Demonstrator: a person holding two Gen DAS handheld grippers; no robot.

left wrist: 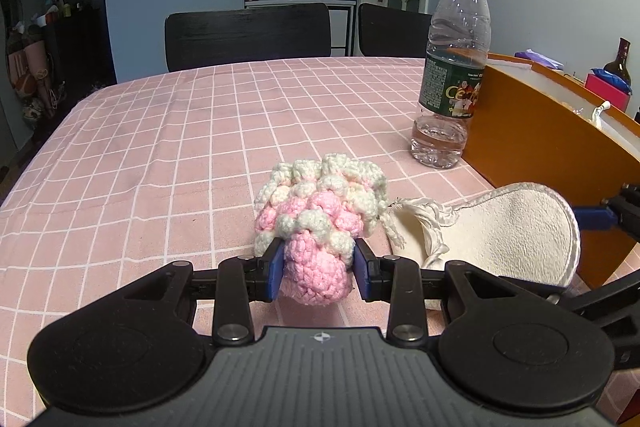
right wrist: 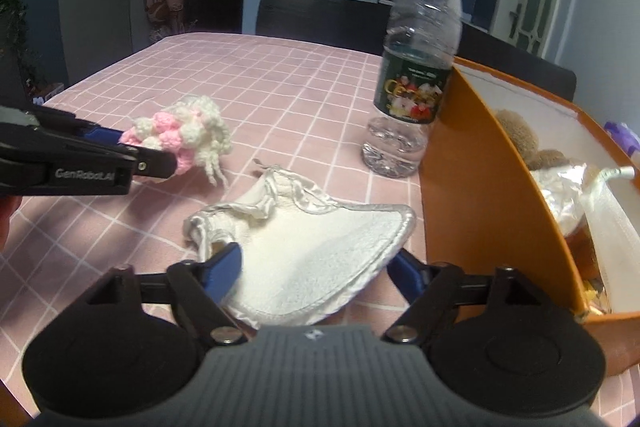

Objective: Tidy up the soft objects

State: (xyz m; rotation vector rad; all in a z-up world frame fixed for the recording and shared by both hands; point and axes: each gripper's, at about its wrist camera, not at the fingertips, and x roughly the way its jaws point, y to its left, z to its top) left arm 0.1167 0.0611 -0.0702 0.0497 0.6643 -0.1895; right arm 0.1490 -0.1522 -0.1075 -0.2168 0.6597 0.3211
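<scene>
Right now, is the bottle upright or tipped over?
Upright: the bottle stands on its base on the table, white cap on top, beside the orange box.

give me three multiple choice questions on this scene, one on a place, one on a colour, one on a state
1. Where does the water bottle stand?
A. against the orange box
B. inside the box
C. on a chair

2. What colours is the crocheted pouch?
A. blue and yellow
B. pink and white
C. all green

3. How is the left gripper?
A. wide open above the table
B. shut on the bottle
C. shut on the pouch

Answers: 1 A, the bottle stands beside the box wall; 2 B, its yarn shows both; 3 C, the jaws press the pouch's pink end.
</scene>
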